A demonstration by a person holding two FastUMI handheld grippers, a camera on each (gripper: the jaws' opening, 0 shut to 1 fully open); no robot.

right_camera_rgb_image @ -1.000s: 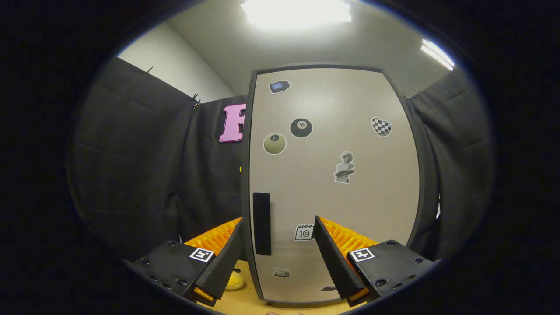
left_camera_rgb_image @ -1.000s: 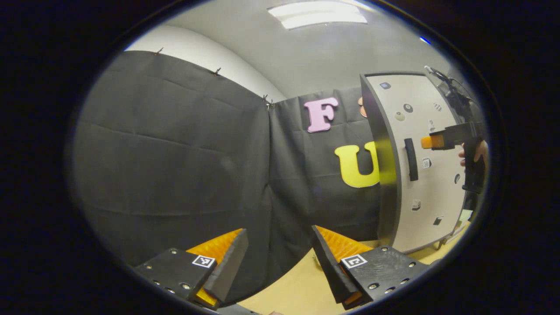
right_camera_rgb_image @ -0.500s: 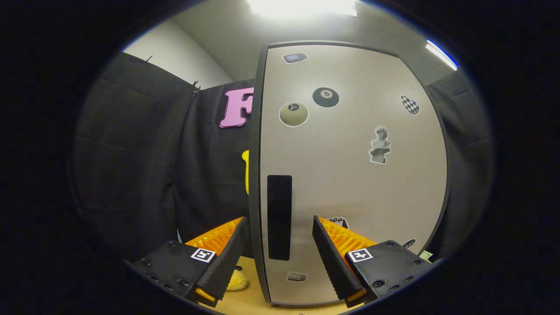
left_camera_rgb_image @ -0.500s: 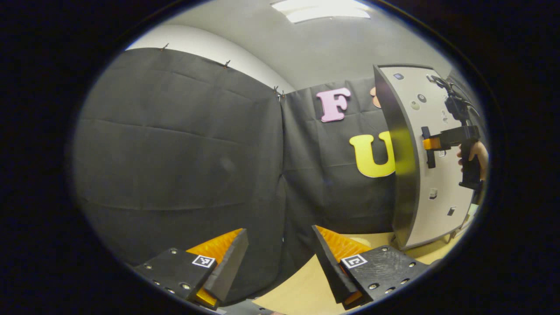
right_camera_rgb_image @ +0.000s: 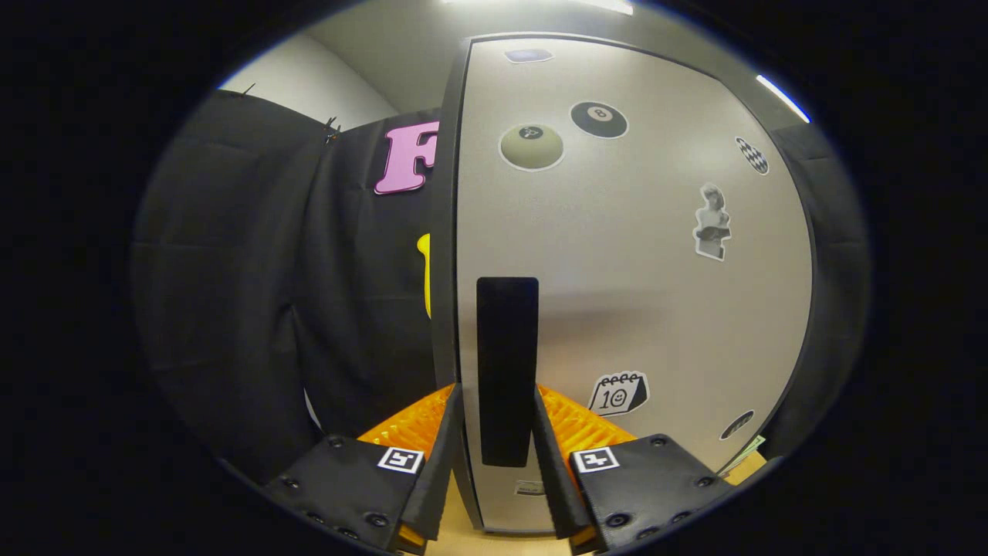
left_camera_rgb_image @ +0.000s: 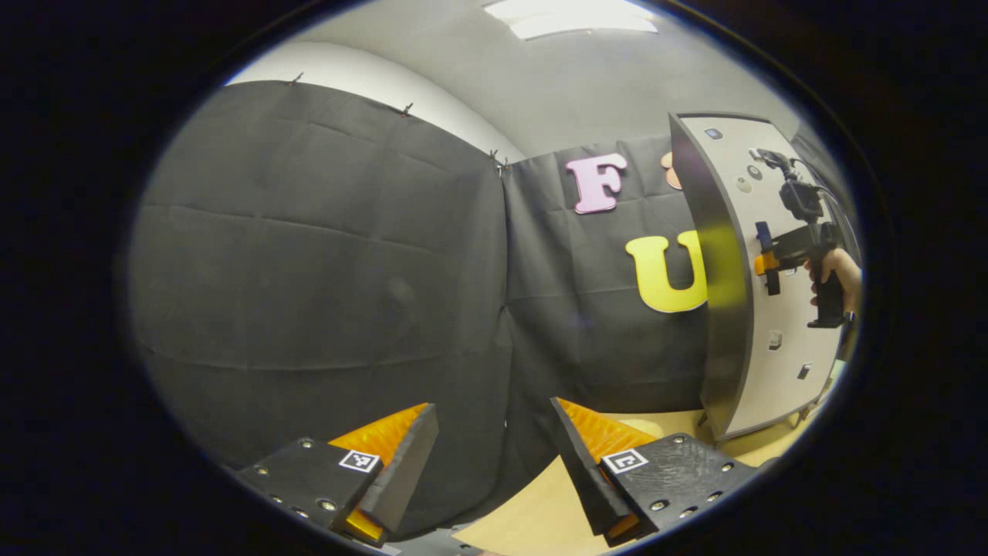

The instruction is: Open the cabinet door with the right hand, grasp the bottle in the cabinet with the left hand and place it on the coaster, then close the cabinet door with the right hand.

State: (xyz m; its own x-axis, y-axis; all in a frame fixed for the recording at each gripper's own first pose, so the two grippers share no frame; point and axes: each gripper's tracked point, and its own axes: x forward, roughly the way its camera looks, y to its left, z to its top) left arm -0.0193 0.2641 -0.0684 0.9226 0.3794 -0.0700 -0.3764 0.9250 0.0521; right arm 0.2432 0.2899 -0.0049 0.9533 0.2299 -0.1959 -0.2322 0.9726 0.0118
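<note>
**Black handle between the right fingers, door not yet pulled**

Black and upright, the handle [right_camera_rgb_image: 506, 371] sits on the pale, sticker-dotted cabinet door [right_camera_rgb_image: 633, 293], close to the door's left edge. The door looks shut, so step one, opening it, is the one in hand; the bottle would be behind it and cannot be seen, and I cannot pick out the coaster.

Around the handle, the right gripper [right_camera_rgb_image: 494, 452] has its fingers narrowed to a slim gap, one on each side of the lower part. They look to be touching or all but touching it; whether both press firmly I cannot tell. From the left gripper view, that right gripper [left_camera_rgb_image: 766, 261] meets the handle [left_camera_rgb_image: 769, 259] squarely, a hand [left_camera_rgb_image: 837, 270] behind it. The next move calls for a firm pinch, then an outward pull along the door's arc.

Well left of the door, the left gripper [left_camera_rgb_image: 494, 452] hangs wide open, holding nothing, above the tan tabletop [left_camera_rgb_image: 532, 510].
</note>
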